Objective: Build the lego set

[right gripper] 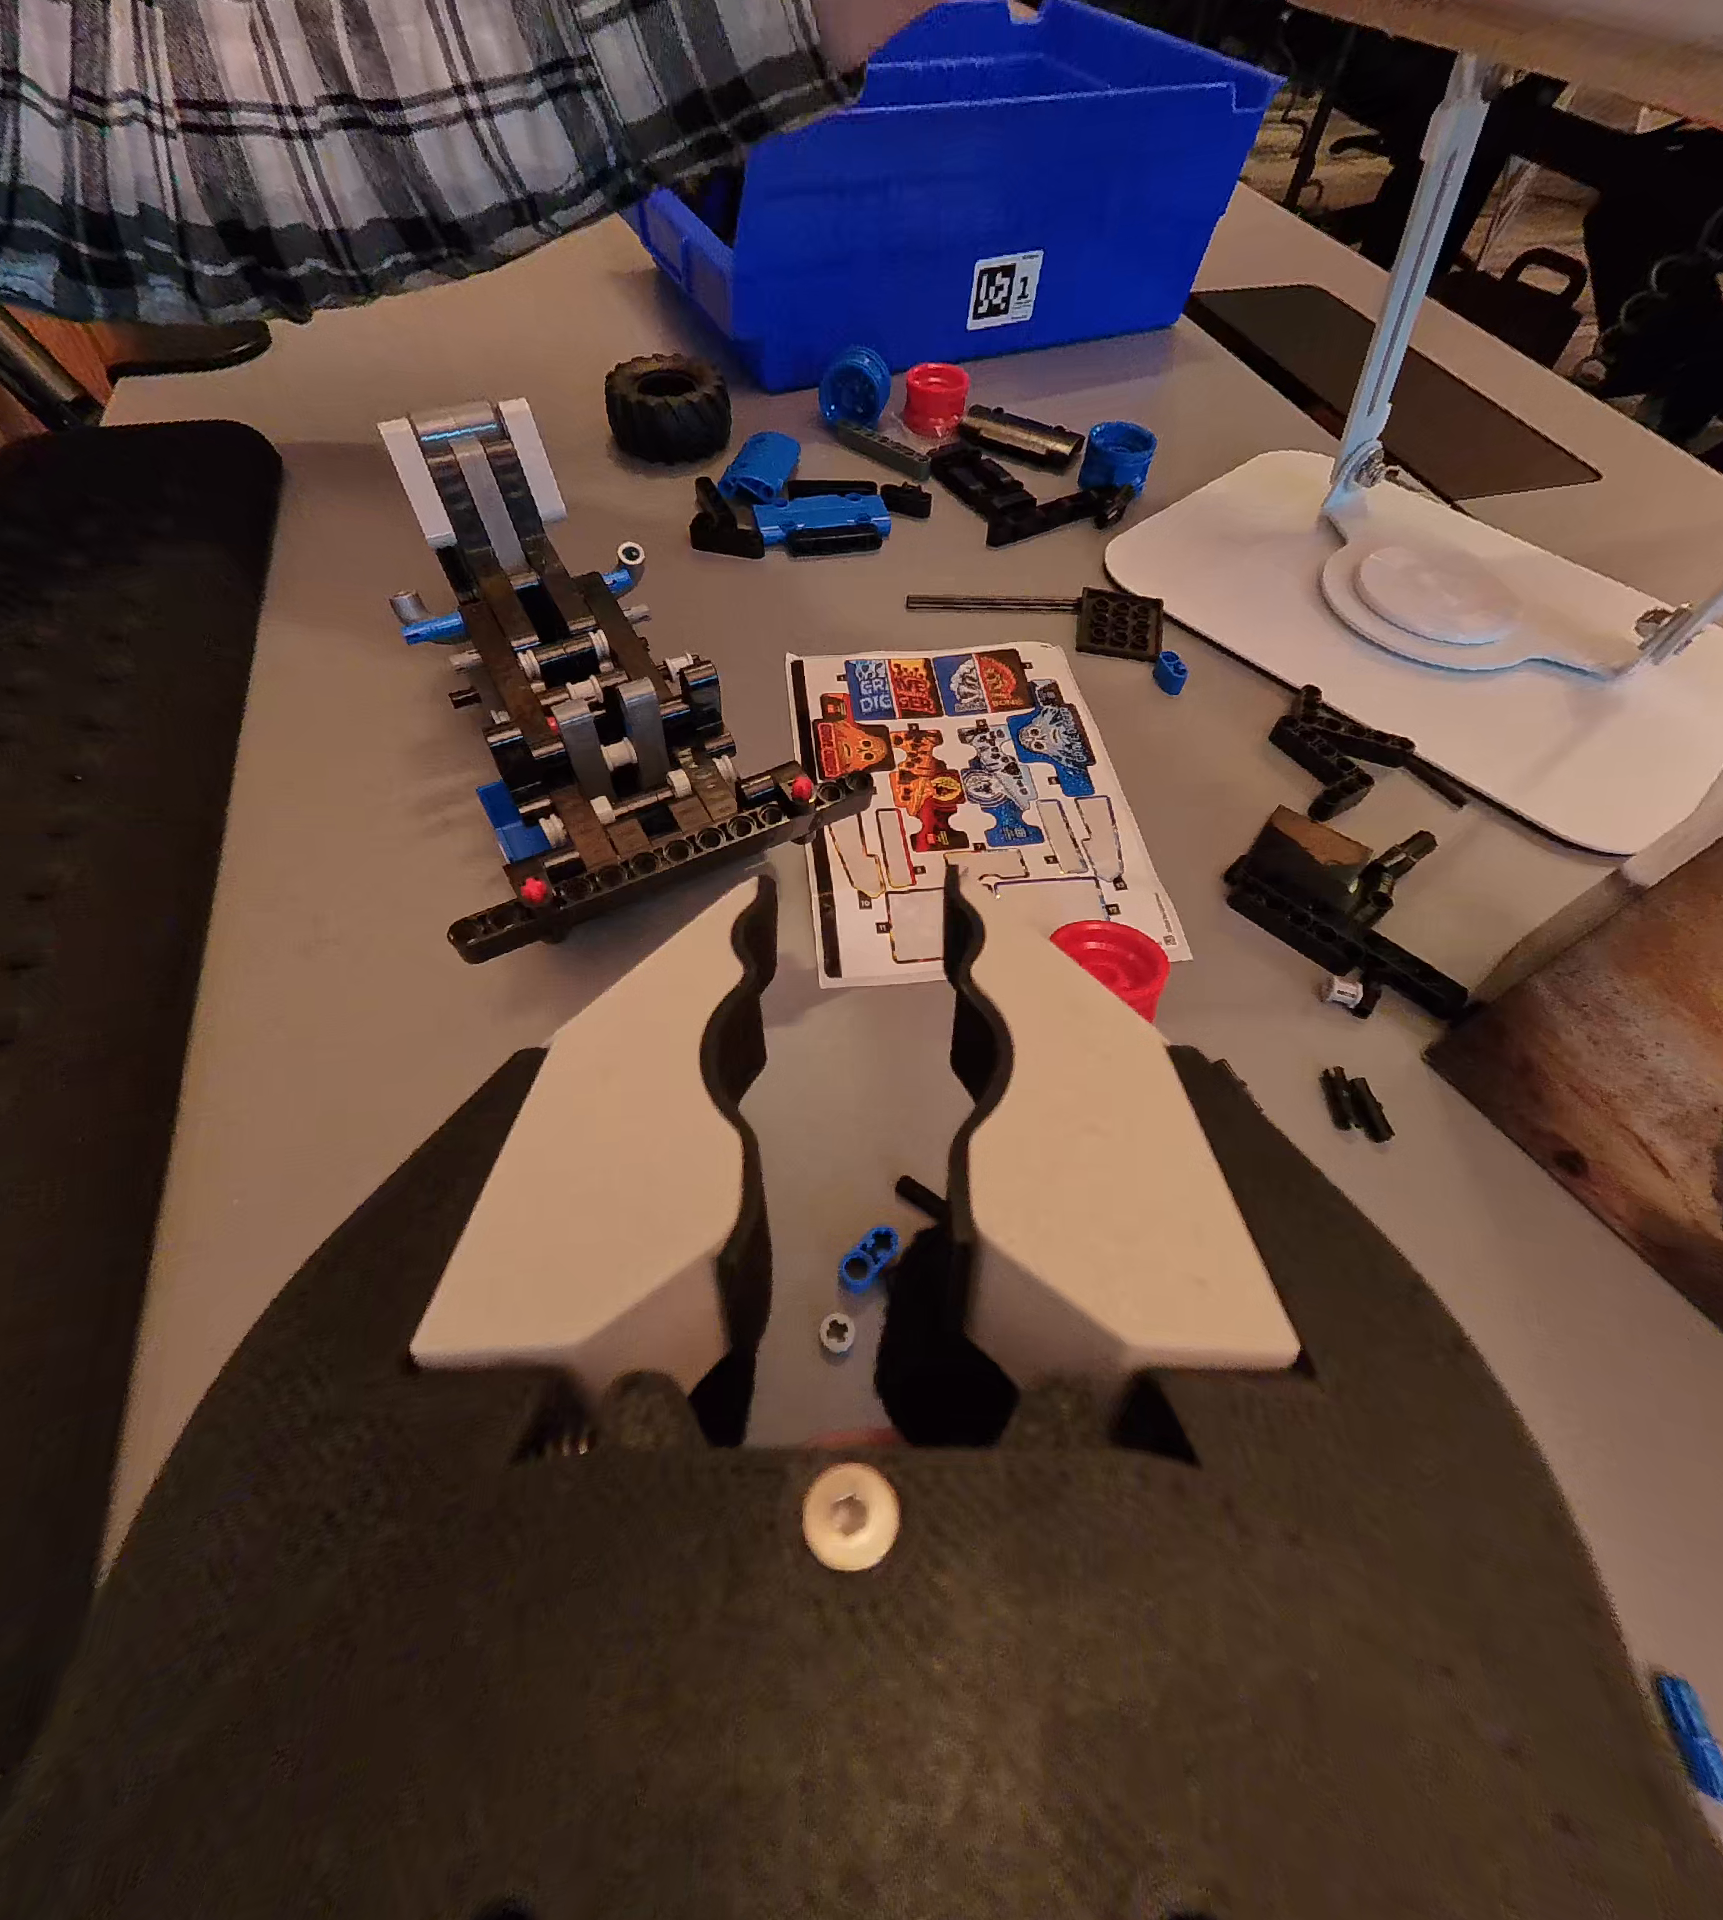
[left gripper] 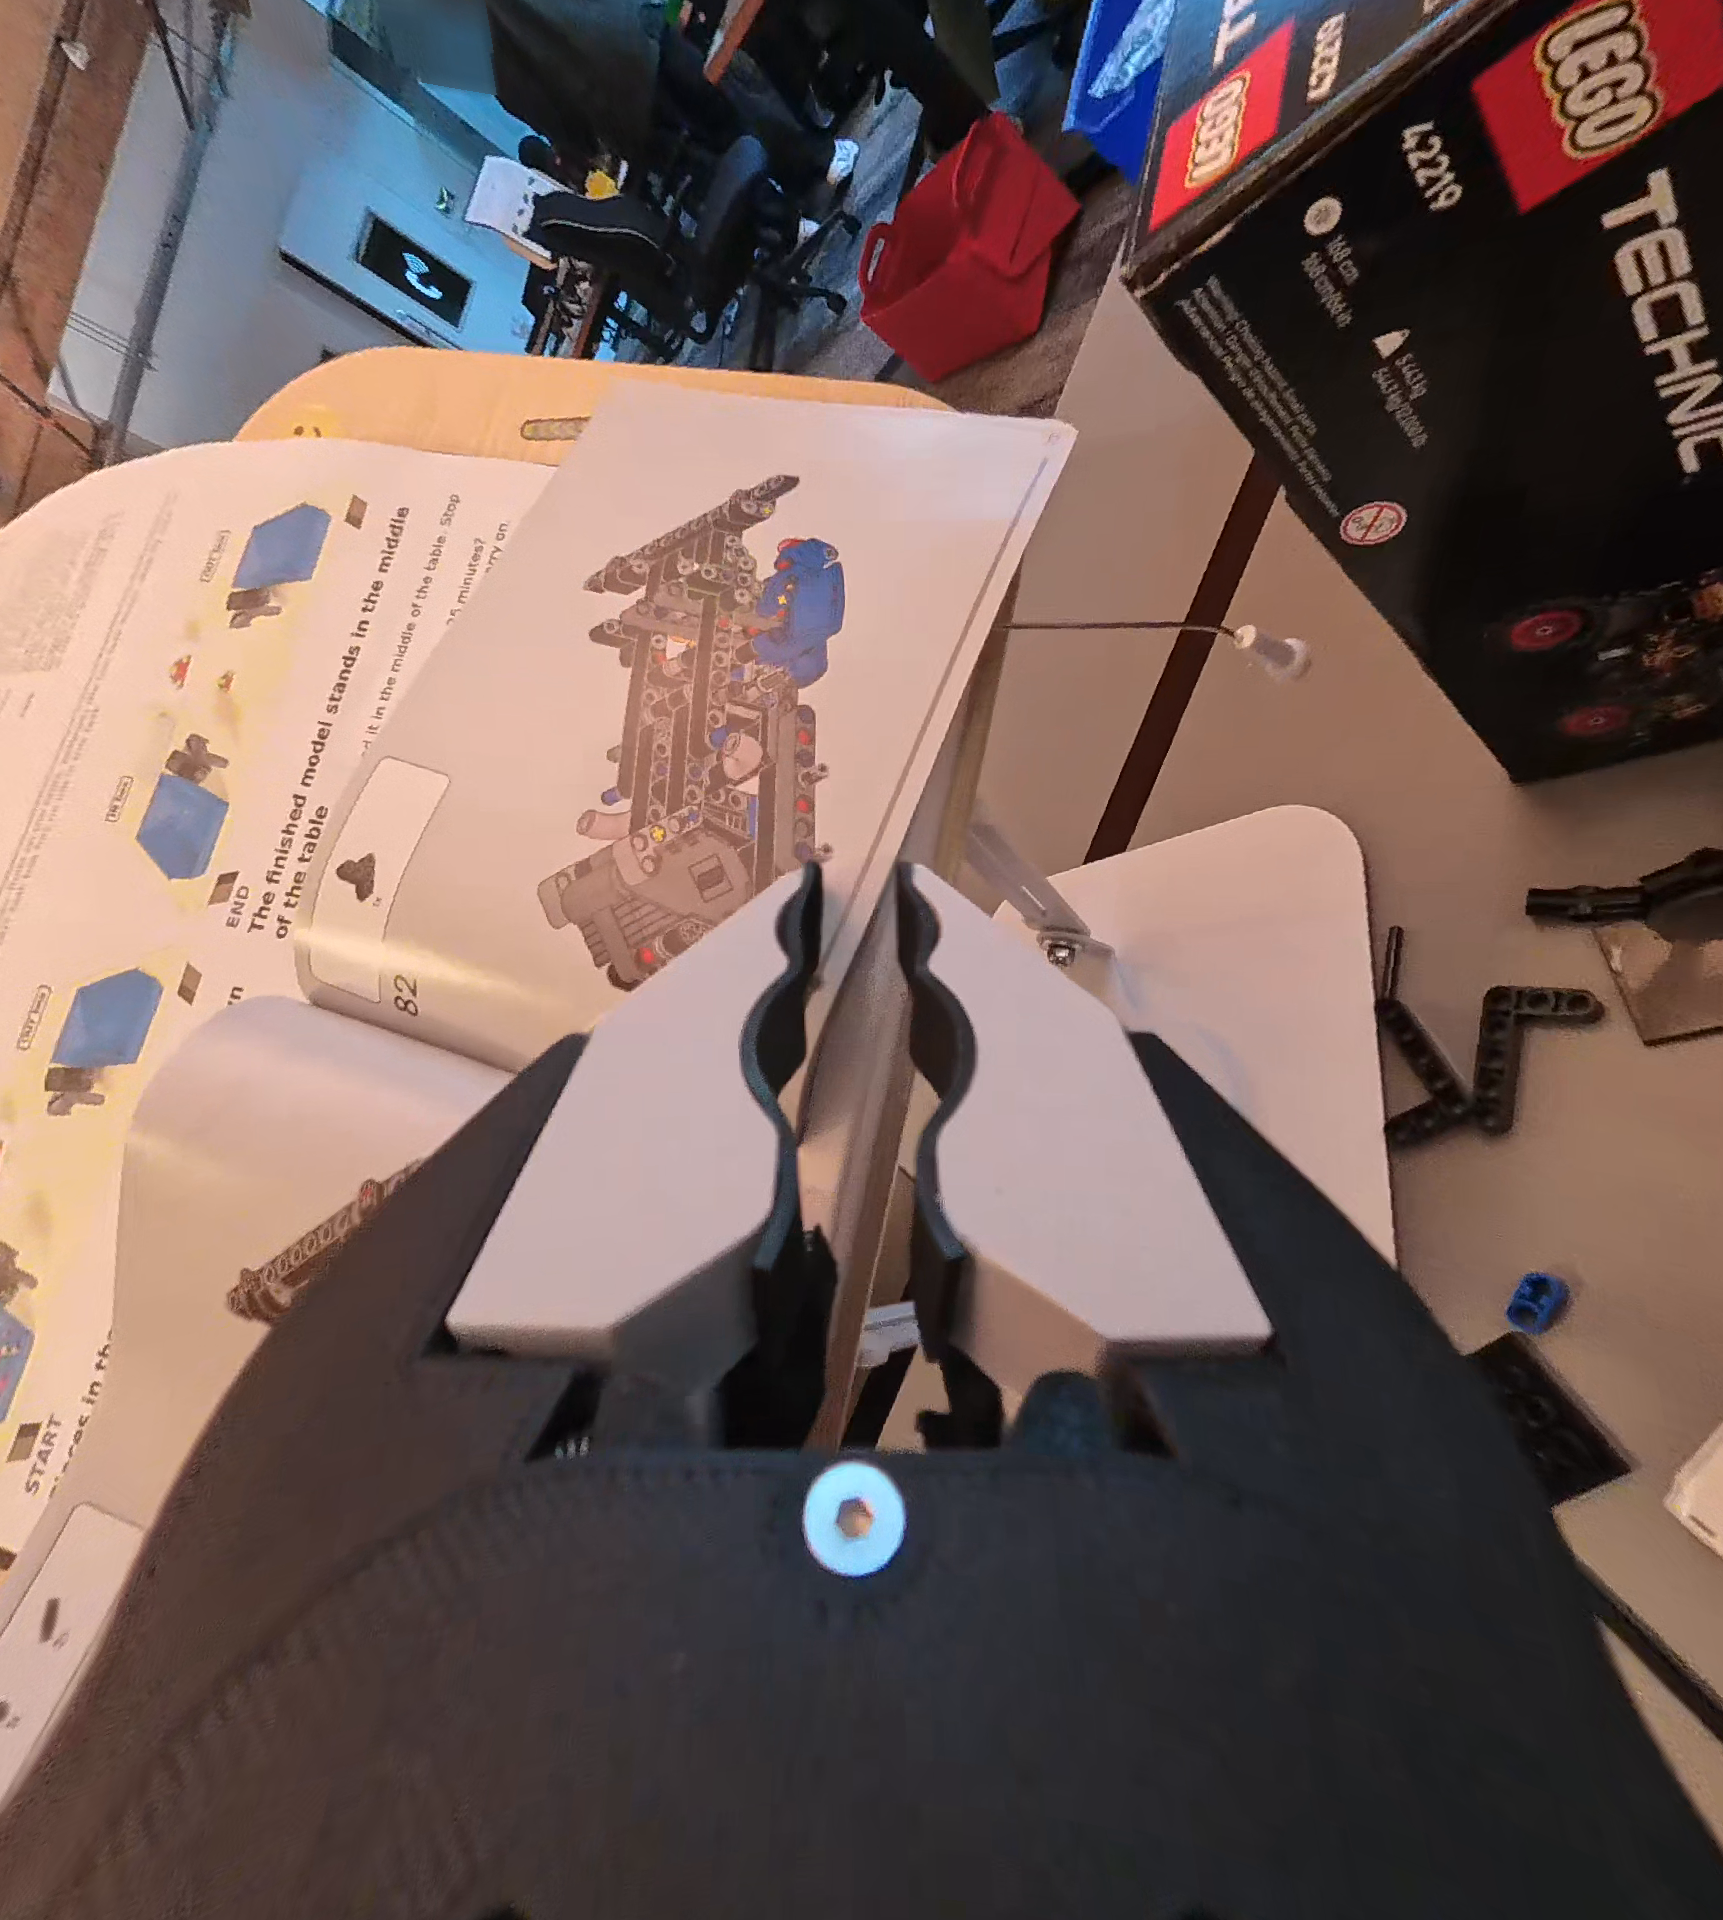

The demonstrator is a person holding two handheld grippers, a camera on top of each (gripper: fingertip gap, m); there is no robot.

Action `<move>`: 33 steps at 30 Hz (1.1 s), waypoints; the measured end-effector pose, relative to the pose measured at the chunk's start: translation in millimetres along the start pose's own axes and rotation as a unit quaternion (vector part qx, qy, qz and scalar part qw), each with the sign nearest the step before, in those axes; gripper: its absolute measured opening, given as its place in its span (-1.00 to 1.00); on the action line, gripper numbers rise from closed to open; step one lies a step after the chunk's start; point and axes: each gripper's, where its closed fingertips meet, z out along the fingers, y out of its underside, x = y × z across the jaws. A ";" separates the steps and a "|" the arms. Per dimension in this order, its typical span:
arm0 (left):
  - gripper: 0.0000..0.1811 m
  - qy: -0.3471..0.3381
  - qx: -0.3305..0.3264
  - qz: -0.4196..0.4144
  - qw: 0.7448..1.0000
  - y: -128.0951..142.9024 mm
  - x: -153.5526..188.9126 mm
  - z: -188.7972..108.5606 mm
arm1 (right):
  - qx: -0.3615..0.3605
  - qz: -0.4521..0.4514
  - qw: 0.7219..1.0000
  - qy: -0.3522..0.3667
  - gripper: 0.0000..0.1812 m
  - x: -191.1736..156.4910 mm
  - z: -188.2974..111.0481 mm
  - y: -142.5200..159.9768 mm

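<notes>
In the left wrist view my left gripper [left gripper: 859, 878] is raised at the open instruction booklet [left gripper: 784, 623]. The edge of a lifted page runs between its two pads. The jaws are nearly closed, but a slim gap shows between the right pad and the paper. In the right wrist view my right gripper [right gripper: 857, 883] is open and empty above the grey table [right gripper: 337, 1039]. It hovers just in front of the sticker sheet [right gripper: 971, 790]. The part-built black, grey and blue model [right gripper: 587, 748] lies to the front left of it.
A red wheel hub [right gripper: 1111, 961] stands by the right finger. A small blue connector [right gripper: 867, 1257] and a grey bush [right gripper: 836, 1332] lie under the gripper. Loose parts [right gripper: 888, 478], a tyre [right gripper: 667, 407] and a blue bin [right gripper: 971, 197] are farther off. A white stand base [right gripper: 1356, 644] is at right. The set's box [left gripper: 1563, 364] stands right of the booklet. The tips of one gripper are about 25 cm away from the tips of the other. The small blue connector [right gripper: 867, 1257] is about 9 cm from my right fingertips and 30 cm from my left.
</notes>
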 end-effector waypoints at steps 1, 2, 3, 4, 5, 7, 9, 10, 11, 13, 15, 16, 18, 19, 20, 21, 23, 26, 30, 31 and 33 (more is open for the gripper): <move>-0.83 0.006 -0.009 0.003 1.000 2.4 1.0 0.9 | 0.001 -0.001 1.000 0.002 -0.67 0.4 -0.3 -0.5; -0.80 0.008 -0.015 0.004 1.000 4.7 0.9 1.9 | 0.003 -0.002 1.000 0.002 -0.67 0.6 -0.6 -1.3; -0.83 0.007 -0.017 0.006 1.000 6.1 -0.1 2.2 | 0.006 -0.002 1.000 0.004 -0.66 1.1 -0.9 -2.5; -0.88 0.004 -0.017 0.008 1.000 7.5 -1.8 2.2 | 0.013 -0.004 1.000 0.010 -0.66 2.5 -1.7 -5.4; -0.89 0.004 -0.014 0.004 1.000 8.0 -2.8 1.9 | 0.026 -0.008 1.000 0.015 -0.65 3.6 -3.2 -11.1; -1.00 0.003 -0.002 -0.014 1.000 7.8 -5.6 0.4 | 0.048 -0.009 0.998 0.036 -0.63 10.7 -6.9 -23.2; -1.00 -0.001 0.002 -0.022 1.000 10.7 -8.9 -1.2 | 0.047 -0.010 0.997 0.067 -0.59 23.2 -10.3 -33.0; -1.00 -0.002 0.003 -0.026 1.000 12.7 -10.5 -2.1 | 0.047 -0.013 0.995 0.083 -0.57 29.8 -11.5 -40.1; -1.00 -0.001 0.006 -0.029 1.000 14.0 -11.7 -3.4 | 0.041 -0.021 0.994 0.104 -0.54 38.0 -12.7 -47.8; -1.00 -0.010 0.010 -0.036 0.999 17.0 -17.6 -8.5 | 0.022 -0.052 0.988 0.141 -0.48 52.8 -14.5 -67.2; -1.00 -0.003 0.014 -0.055 0.998 21.0 -19.8 -13.3 | 0.009 -0.092 0.980 0.179 -0.38 72.2 -16.5 -97.3; -1.00 0.000 0.012 -0.062 0.998 24.3 -20.7 -15.3 | -0.001 -0.112 0.974 0.199 -0.31 84.9 -17.1 -114.6; -1.00 -0.005 0.009 -0.070 0.998 30.7 -25.0 -20.3 | -0.027 -0.138 0.961 0.237 -0.21 117.9 -16.8 -149.3; -1.00 -0.008 0.008 -0.073 0.997 33.8 -27.2 -23.0 | -0.038 -0.142 0.958 0.248 -0.20 137.3 -14.9 -164.9; -1.00 -0.011 0.006 -0.077 0.997 36.7 -28.9 -25.3 | -0.050 -0.141 0.957 0.249 -0.23 156.8 -11.1 -176.9; -1.00 -0.014 0.007 -0.082 0.996 39.0 -30.7 -27.2 | -0.064 -0.133 0.958 0.244 -0.23 177.9 -5.6 -183.8; -0.99 -0.012 0.013 -0.100 0.995 41.5 -32.0 -29.5 | -0.090 -0.099 0.960 0.245 -0.13 223.6 4.7 -189.5; -0.96 -0.004 0.023 -0.112 0.993 41.7 -29.7 -30.5 | -0.124 -0.068 0.961 0.236 -0.10 271.3 23.6 -183.0; -0.95 0.000 0.025 -0.115 0.993 41.2 -26.7 -28.6 | -0.157 -0.056 0.957 0.239 -0.03 306.2 41.6 -165.8; -0.95 0.002 0.026 -0.116 0.993 41.2 -25.6 -27.6 | -0.153 -0.043 0.959 0.234 -0.03 309.4 44.0 -164.0; -0.95 0.005 0.028 -0.117 0.993 41.7 -23.0 -25.4 | -0.130 -0.036 0.964 0.230 -0.10 310.9 45.2 -167.8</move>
